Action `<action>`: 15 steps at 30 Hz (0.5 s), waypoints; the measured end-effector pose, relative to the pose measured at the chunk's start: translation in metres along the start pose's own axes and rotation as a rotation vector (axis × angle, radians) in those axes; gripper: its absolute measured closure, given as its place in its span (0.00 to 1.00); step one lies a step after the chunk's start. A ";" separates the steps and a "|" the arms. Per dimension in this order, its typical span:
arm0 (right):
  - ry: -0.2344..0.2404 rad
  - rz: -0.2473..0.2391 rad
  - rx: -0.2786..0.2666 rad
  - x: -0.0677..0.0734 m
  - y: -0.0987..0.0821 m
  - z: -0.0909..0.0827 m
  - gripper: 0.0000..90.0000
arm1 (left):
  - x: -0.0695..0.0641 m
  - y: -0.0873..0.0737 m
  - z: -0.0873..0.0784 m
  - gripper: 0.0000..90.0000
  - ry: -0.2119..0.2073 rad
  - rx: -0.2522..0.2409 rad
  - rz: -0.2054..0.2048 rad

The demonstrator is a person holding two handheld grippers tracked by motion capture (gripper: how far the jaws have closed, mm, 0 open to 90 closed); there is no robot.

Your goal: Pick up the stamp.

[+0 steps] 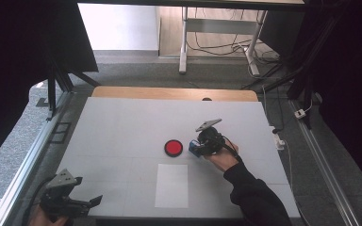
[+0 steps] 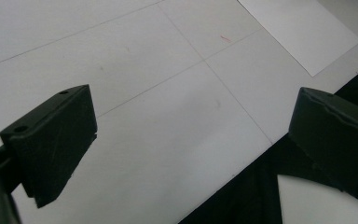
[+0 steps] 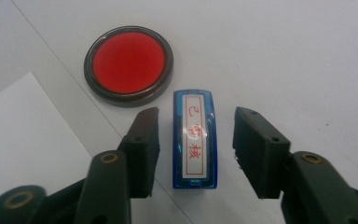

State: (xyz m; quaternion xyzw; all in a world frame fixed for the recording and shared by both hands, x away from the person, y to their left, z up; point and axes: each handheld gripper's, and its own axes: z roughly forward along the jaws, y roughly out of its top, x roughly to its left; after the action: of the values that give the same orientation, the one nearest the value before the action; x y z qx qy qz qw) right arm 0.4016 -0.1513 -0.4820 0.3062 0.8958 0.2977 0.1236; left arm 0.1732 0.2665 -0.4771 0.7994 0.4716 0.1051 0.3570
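While the person's left hand (image 1: 45, 217) is holding the left gripper (image 1: 82, 203) low at the near left corner of the pale grey worktop (image 1: 122, 127), its fingers (image 2: 51, 140) are standing wide apart with nothing between them, hovering over bare surface and the worktop's near edge. Just beyond and to the right of it, a white rectangular sheet of paper (image 1: 171, 185) is lying flat near the front edge. Farther in, the person's right hand (image 1: 222, 157), reaching out of a dark sleeve (image 1: 252, 197), is holding the right gripper (image 1: 194, 149) down at the middle of the worktop. Its fingers (image 3: 142, 149) are spread and released, sitting on either side of a small blue plastic stamp with a white label and red characters (image 3: 195, 139), which is lying on the worktop lengthwise between them; a gap is showing on each side, so neither finger is touching it. Just past the stamp's far end, to its left in the right gripper view, a round red ink pad in a dark rim (image 3: 128, 64) is resting flat, near the stamp but apart from it. Beyond the worktop's far wooden edge (image 1: 174, 92), a grey carpeted floor (image 1: 169, 75) is stretching away.
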 end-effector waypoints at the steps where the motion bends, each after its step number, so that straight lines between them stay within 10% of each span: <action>1: 0.011 0.000 -0.002 -0.001 0.000 0.000 0.65 | 0.000 0.000 0.000 0.01 0.000 0.000 0.001; 15: 0.029 -0.008 0.010 -0.001 0.002 -0.001 0.79 | -0.001 0.000 0.000 0.02 0.014 0.002 -0.001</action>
State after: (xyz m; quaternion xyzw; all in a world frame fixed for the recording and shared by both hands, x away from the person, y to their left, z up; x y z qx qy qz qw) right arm 0.4031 -0.1512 -0.4798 0.2987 0.9002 0.2972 0.1103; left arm 0.1729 0.2659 -0.4772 0.7987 0.4747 0.1101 0.3530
